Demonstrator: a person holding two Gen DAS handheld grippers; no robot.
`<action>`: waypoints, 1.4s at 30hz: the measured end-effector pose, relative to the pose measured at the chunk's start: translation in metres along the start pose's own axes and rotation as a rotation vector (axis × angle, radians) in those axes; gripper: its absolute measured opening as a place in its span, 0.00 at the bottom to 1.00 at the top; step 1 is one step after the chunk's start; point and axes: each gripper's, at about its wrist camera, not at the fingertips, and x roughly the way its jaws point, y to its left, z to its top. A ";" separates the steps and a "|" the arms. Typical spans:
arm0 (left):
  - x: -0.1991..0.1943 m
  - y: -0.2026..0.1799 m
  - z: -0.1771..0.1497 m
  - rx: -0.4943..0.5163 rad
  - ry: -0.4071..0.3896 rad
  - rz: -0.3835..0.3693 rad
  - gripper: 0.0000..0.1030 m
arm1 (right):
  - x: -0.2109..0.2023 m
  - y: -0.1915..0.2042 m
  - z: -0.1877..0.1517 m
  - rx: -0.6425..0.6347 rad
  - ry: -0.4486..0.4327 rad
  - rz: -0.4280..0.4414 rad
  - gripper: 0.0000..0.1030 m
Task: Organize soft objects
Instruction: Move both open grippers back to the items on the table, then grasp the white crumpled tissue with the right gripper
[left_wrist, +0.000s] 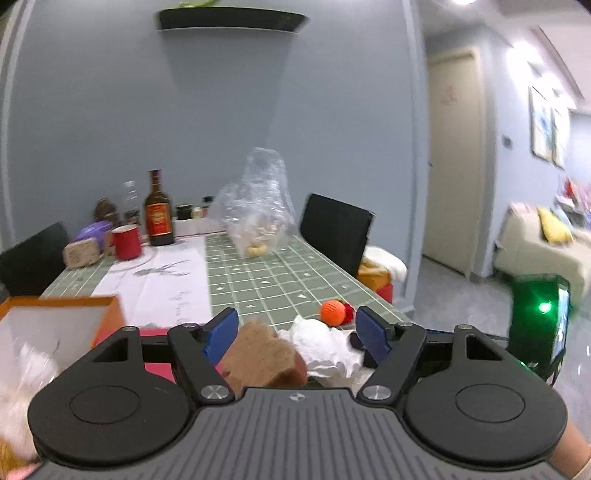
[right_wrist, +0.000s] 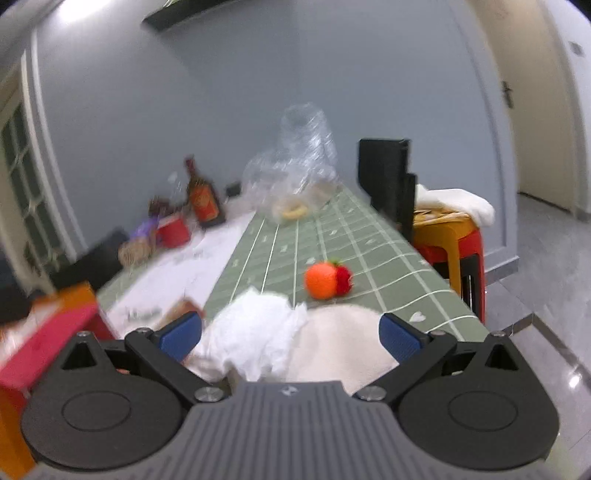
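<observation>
My left gripper (left_wrist: 297, 334) is open, its blue pads wide apart, with a brown sponge-like block (left_wrist: 264, 358) and a crumpled white tissue (left_wrist: 325, 347) lying between them. An orange ball (left_wrist: 332, 312) with a red knitted strawberry (left_wrist: 348, 314) behind it sits near the table's right edge. My right gripper (right_wrist: 290, 334) is open over the crumpled white tissue (right_wrist: 255, 332) and a cream soft cloth (right_wrist: 343, 347). The orange ball (right_wrist: 320, 279) and strawberry (right_wrist: 343, 277) lie just beyond. The other gripper (left_wrist: 539, 325) shows at the right of the left wrist view.
An orange-rimmed box (left_wrist: 55, 325) stands at the left, pink-sided in the right wrist view (right_wrist: 48, 332). Farther back are a clear plastic bag (left_wrist: 258, 206), a dark bottle (left_wrist: 159, 210), a red mug (left_wrist: 126, 242), black chairs (left_wrist: 334, 229) and stacked stools (right_wrist: 450, 236). The table (left_wrist: 277, 280) has a green checked cloth.
</observation>
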 end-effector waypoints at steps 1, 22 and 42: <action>0.005 -0.005 -0.001 0.033 0.014 0.017 0.83 | 0.002 0.002 -0.004 -0.029 0.008 -0.031 0.97; 0.035 0.029 -0.005 -0.089 0.164 0.076 0.83 | 0.047 0.001 0.020 0.148 0.141 0.173 0.97; 0.031 0.038 -0.001 -0.137 0.158 0.086 0.83 | -0.004 0.013 0.025 0.194 0.015 0.242 0.16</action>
